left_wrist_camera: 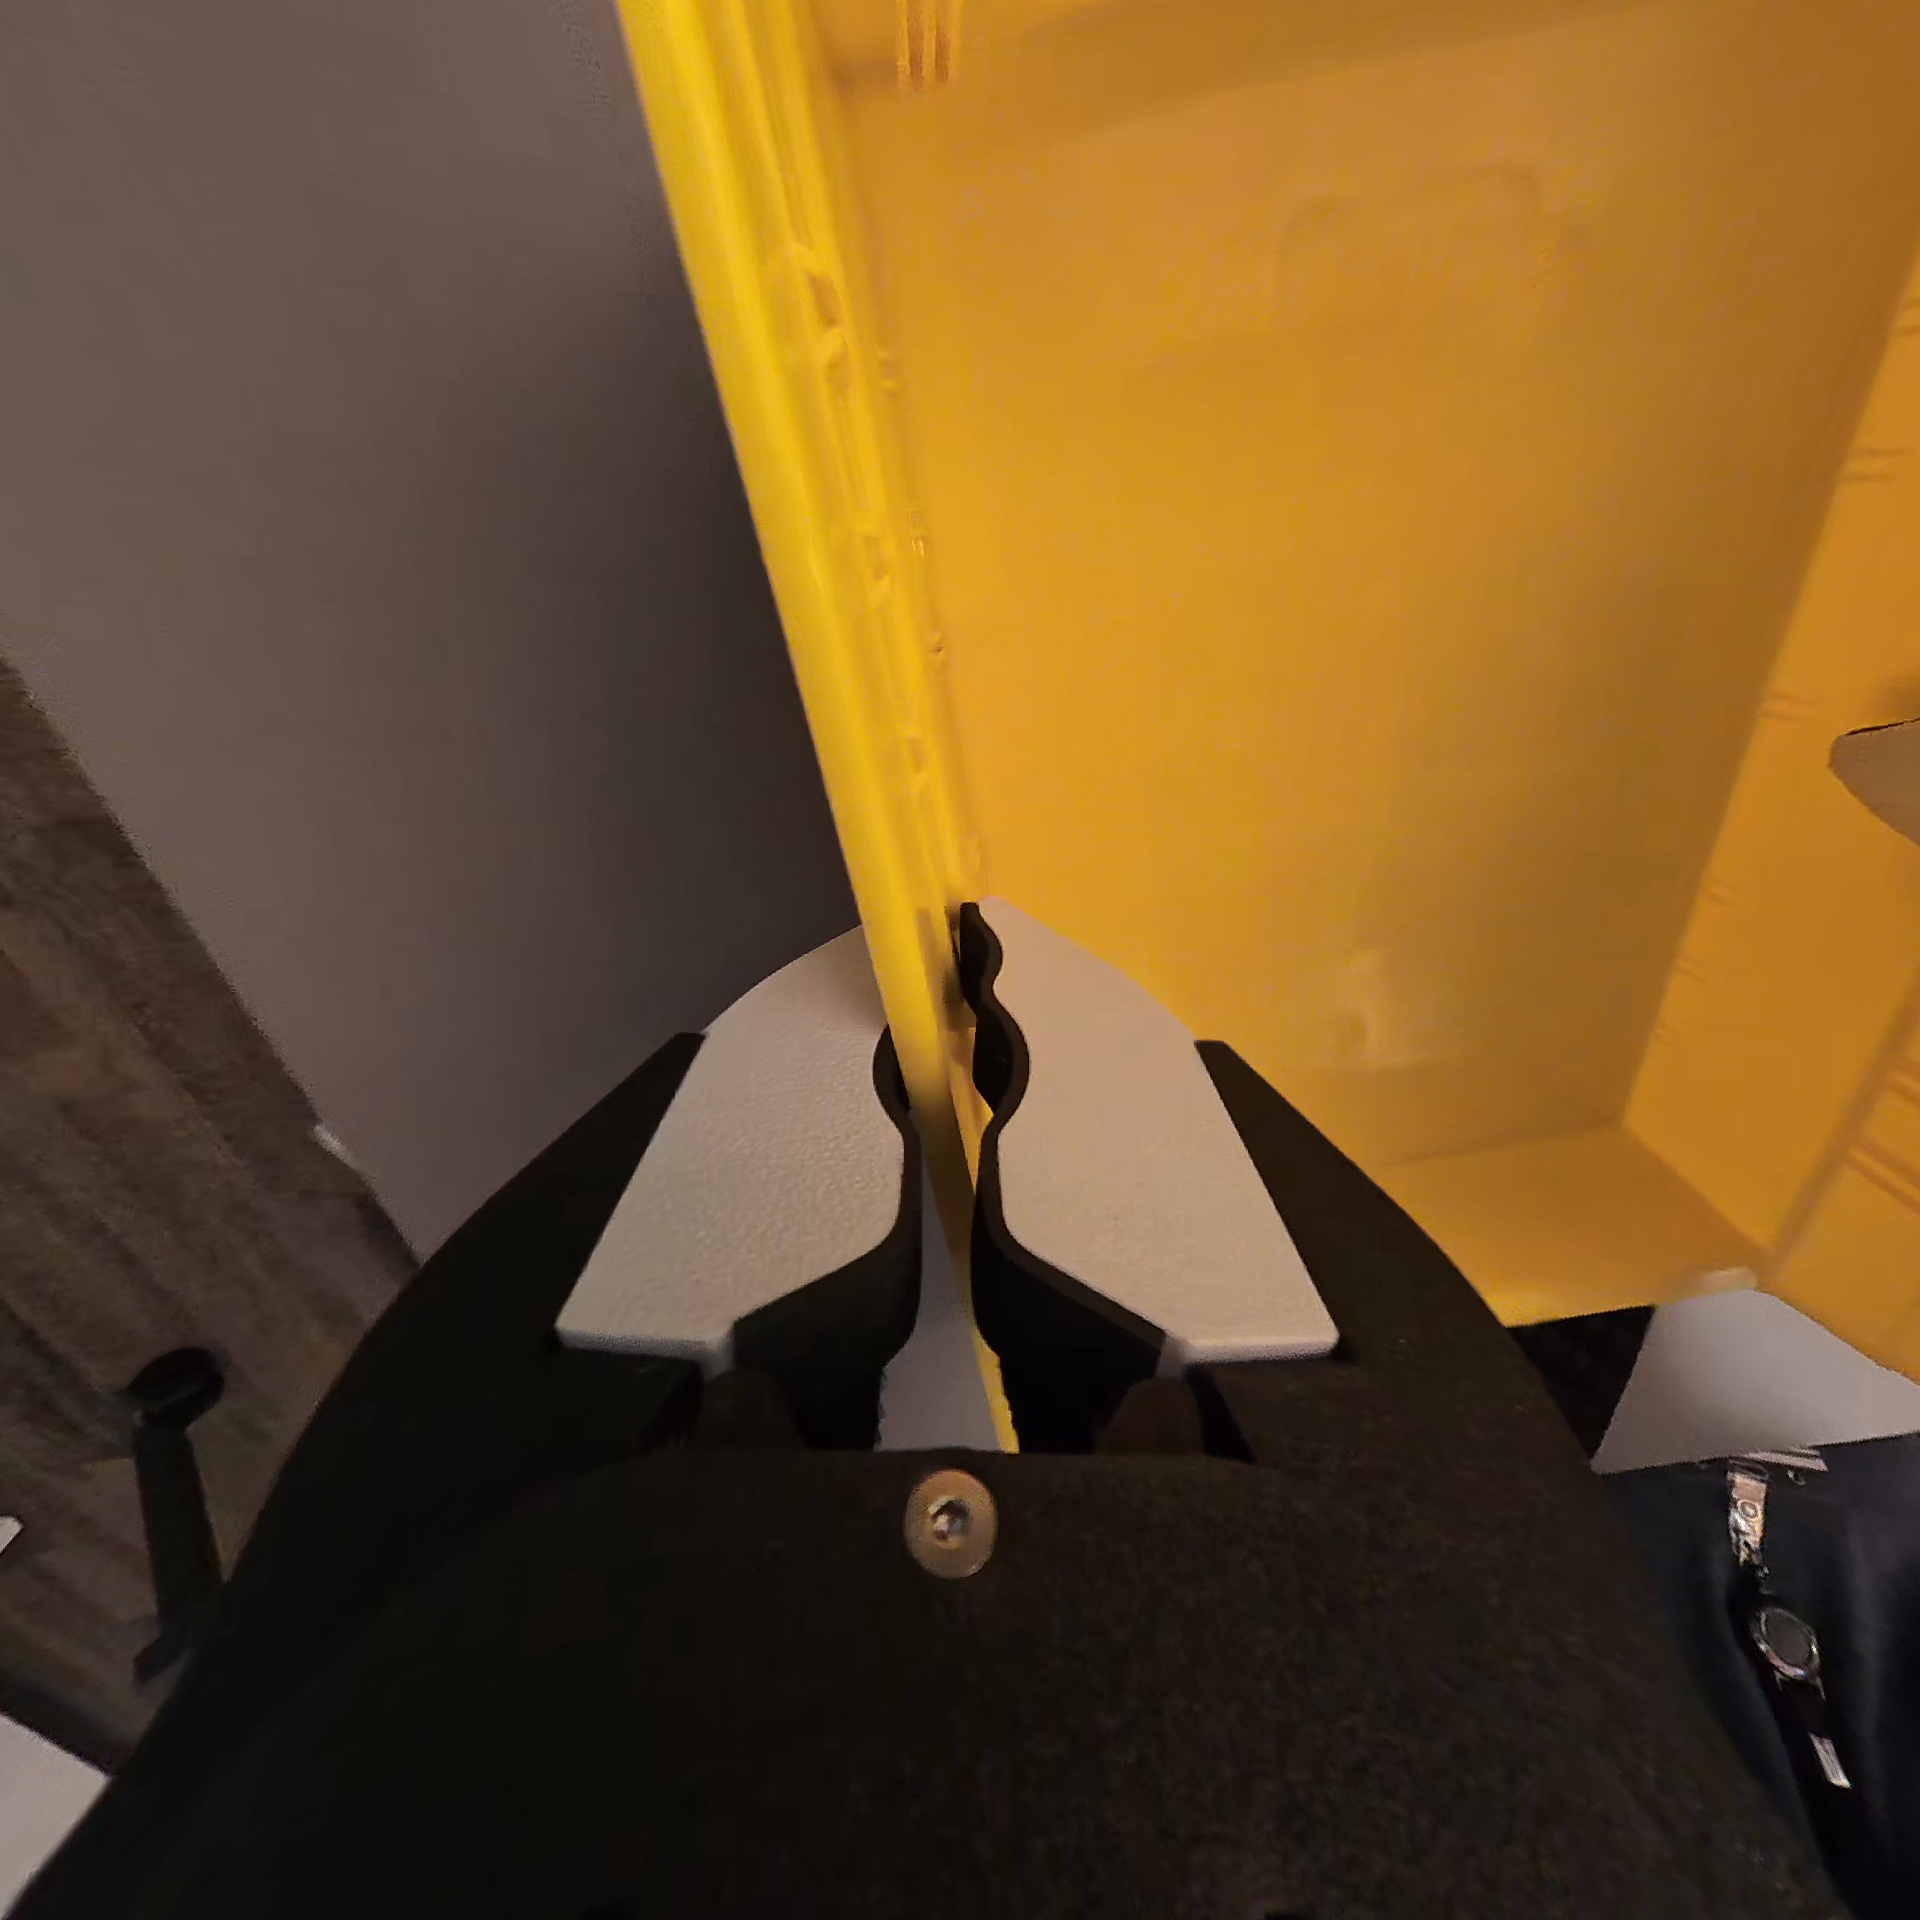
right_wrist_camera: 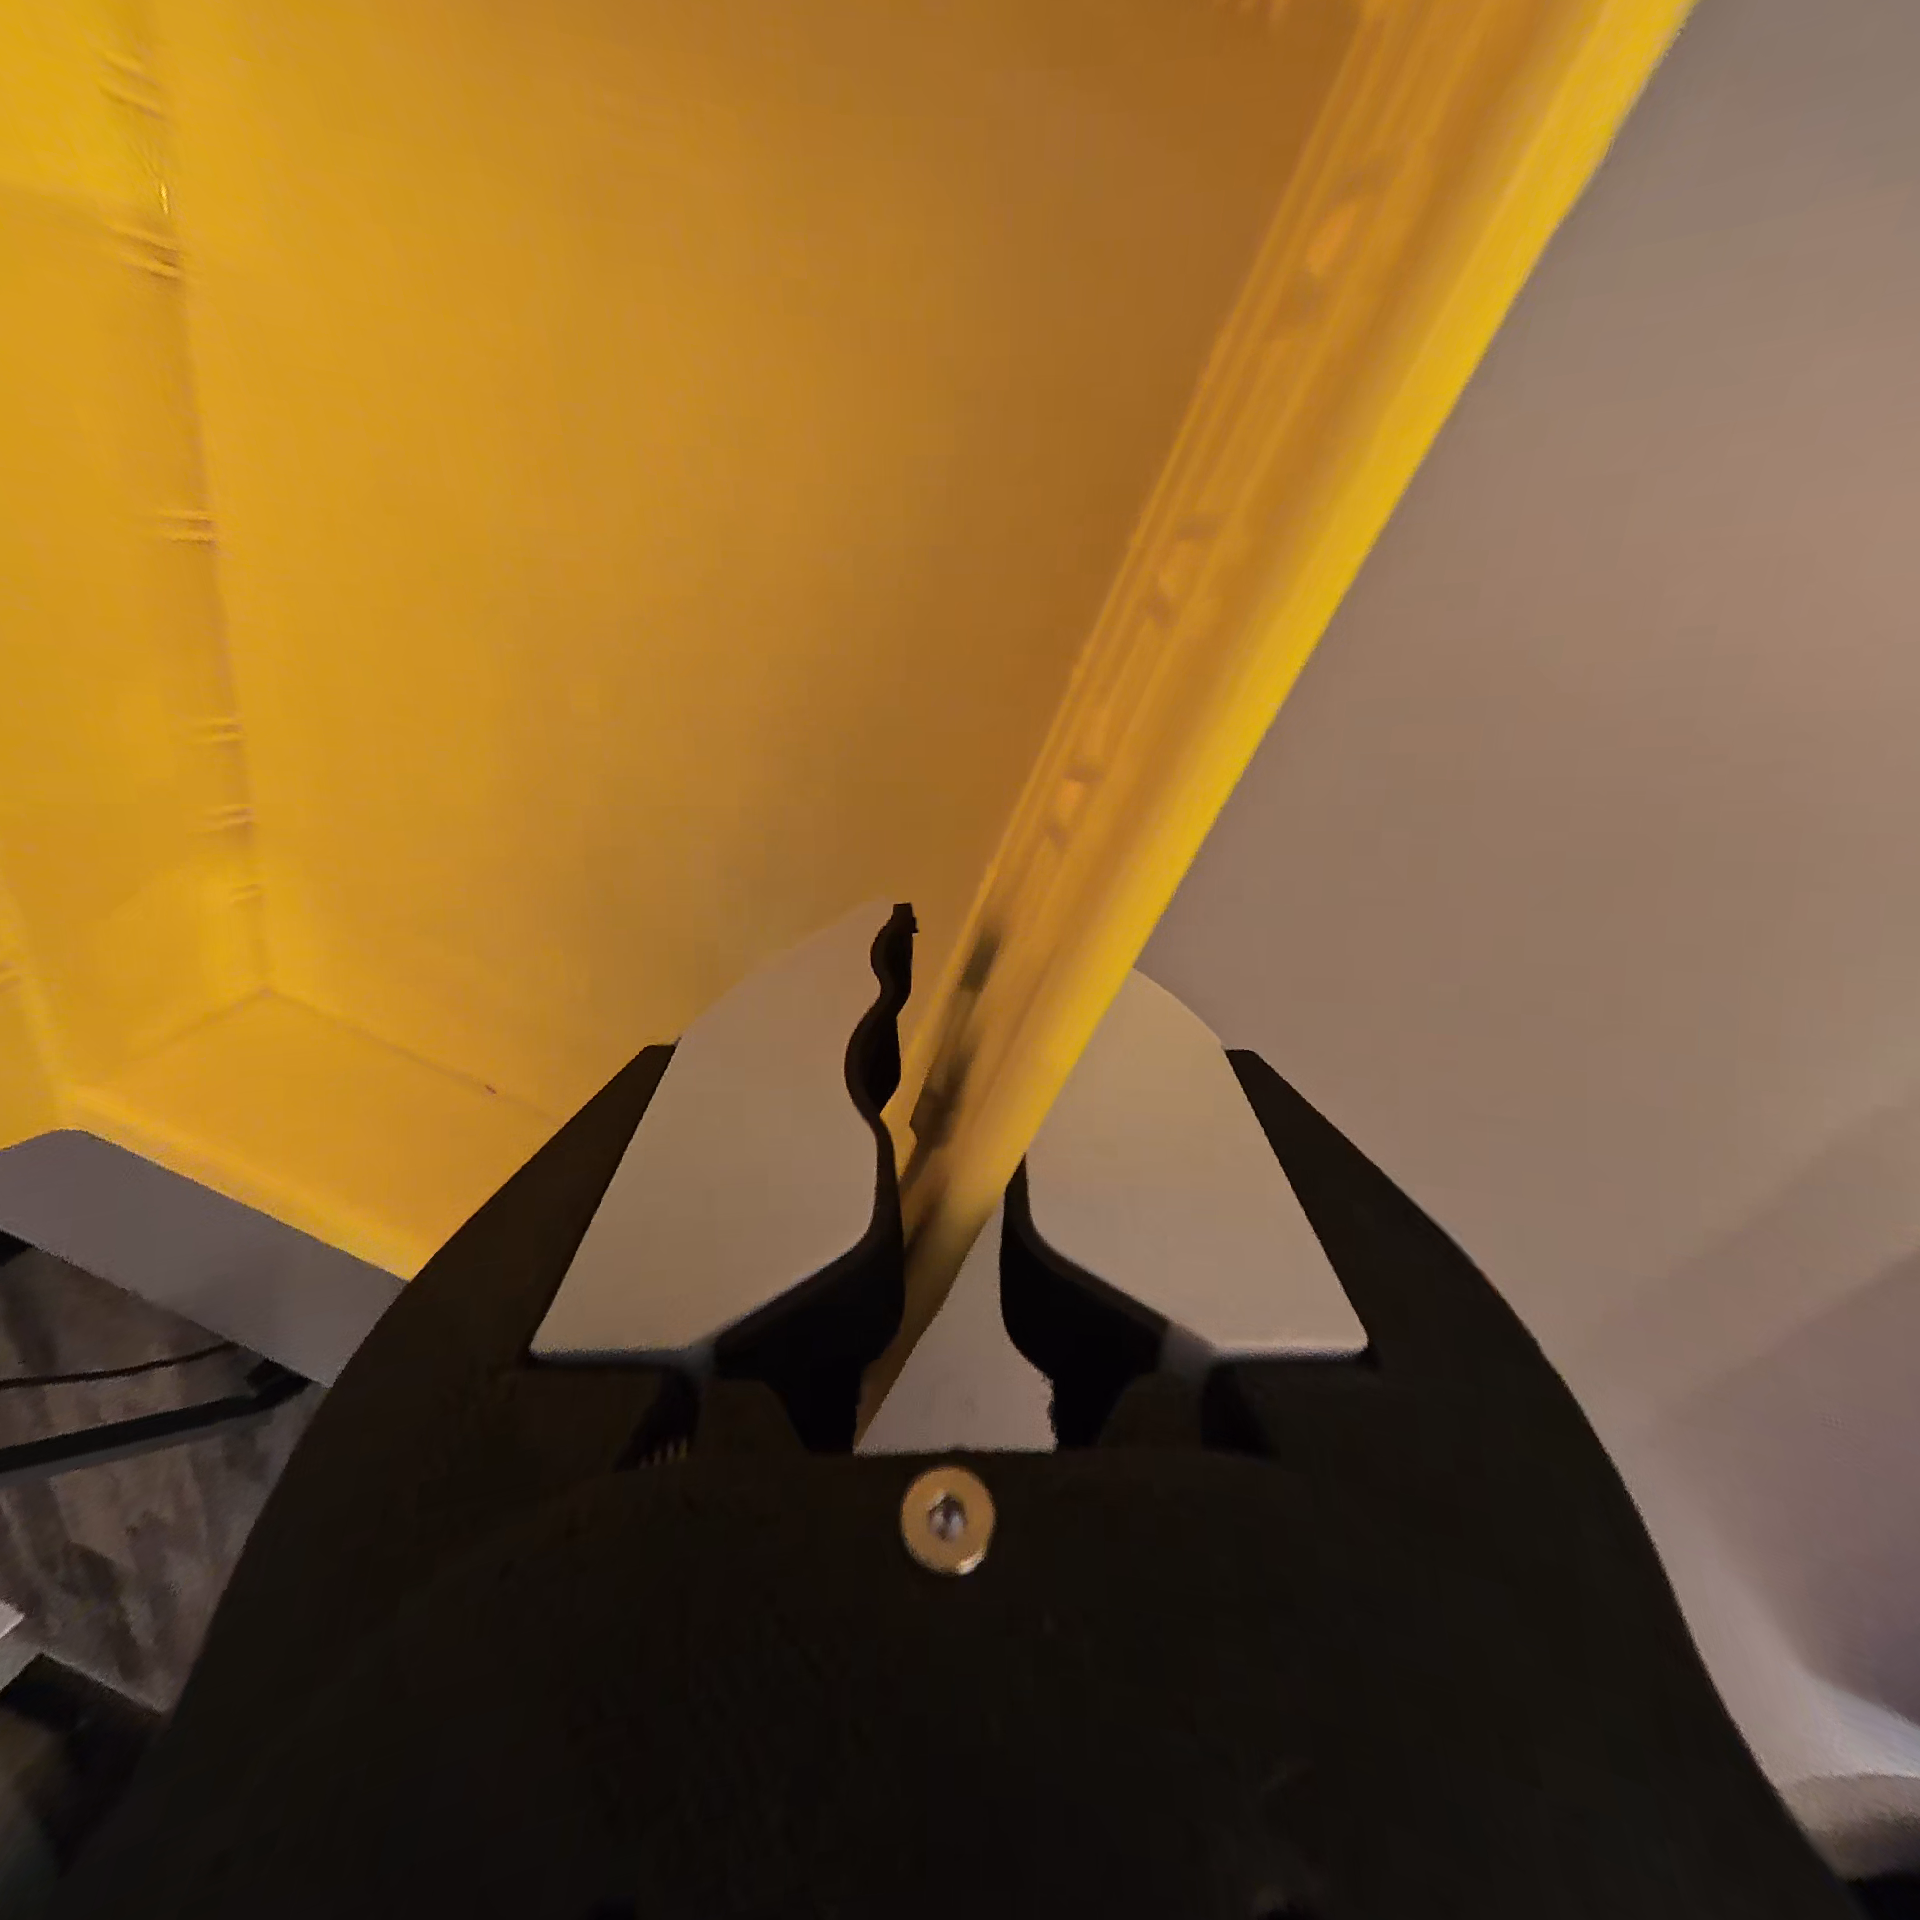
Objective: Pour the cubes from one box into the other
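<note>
- The left gripper [left_wrist_camera: 940, 1039], black with pale finger plates, is clamped on one side wall of the yellow plastic box [left_wrist_camera: 1299, 520]; the wall's rim runs between its jaws, one finger outside the box and one inside.
- The right gripper [right_wrist_camera: 961, 1049] grips the opposite side wall of the same yellow plastic box [right_wrist_camera: 623, 468], its jaws narrowed onto the ribbed rim, which crosses between them at a slant.
- The box is held up off any surface, tipped so that both wrist views look into its open interior: smooth yellow floor and walls, with no cubes showing inside.
- A brownish cardboard edge [left_wrist_camera: 1881, 790] shows at the right edge of the left wrist view, past the box's far wall; what it belongs to cannot be told.
- Behind the box stands a plain grey wall [left_wrist_camera: 364, 468].
- Low in the left wrist view lie a grey wood-grain floor [left_wrist_camera: 125, 1091] and the black base of an office chair [left_wrist_camera: 171, 1475].
- In the right wrist view, black cables [right_wrist_camera: 125, 1403] run across that floor near a white ledge [right_wrist_camera: 177, 1236].
</note>
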